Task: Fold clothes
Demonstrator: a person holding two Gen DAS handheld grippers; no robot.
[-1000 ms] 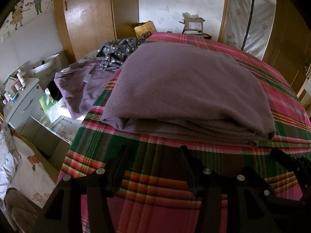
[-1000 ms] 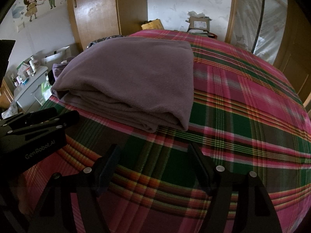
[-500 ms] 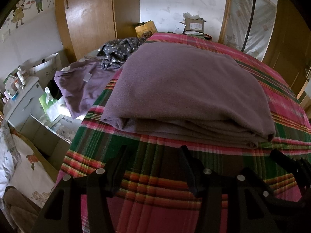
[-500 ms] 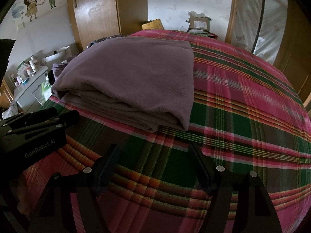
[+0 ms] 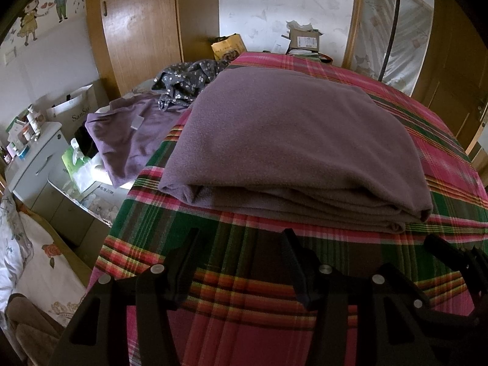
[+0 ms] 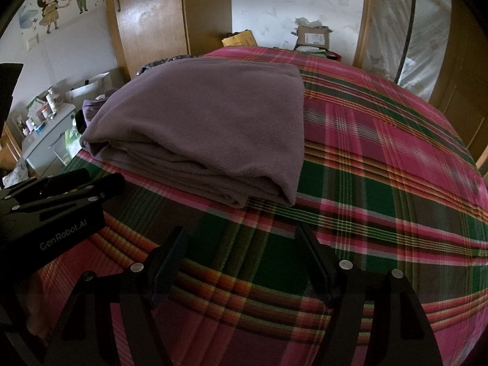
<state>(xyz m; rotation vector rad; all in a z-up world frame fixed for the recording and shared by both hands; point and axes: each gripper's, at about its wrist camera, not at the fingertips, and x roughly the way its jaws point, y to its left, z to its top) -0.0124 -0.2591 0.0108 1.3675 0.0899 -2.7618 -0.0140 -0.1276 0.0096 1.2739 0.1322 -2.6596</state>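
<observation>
Nothing moved: both tongs (image 5: 241, 238) (image 6: 241, 238) stay spread before folded fleece (image 5: 292, 149).

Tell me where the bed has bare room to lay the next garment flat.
The widest free patch is the plaid bedspread right of the folded purple blanket, out to the bed's right edge. A narrower bare strip runs between the blanket's near fold and both open tools, left and right. Crowded: the left side, where the purple garment and dotted grey garment are heaped.

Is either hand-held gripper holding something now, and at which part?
Nothing is held. The left hand-held gripper and the right hand-held gripper are open above the plaid bedcover, short of the folded purple blanket.
</observation>
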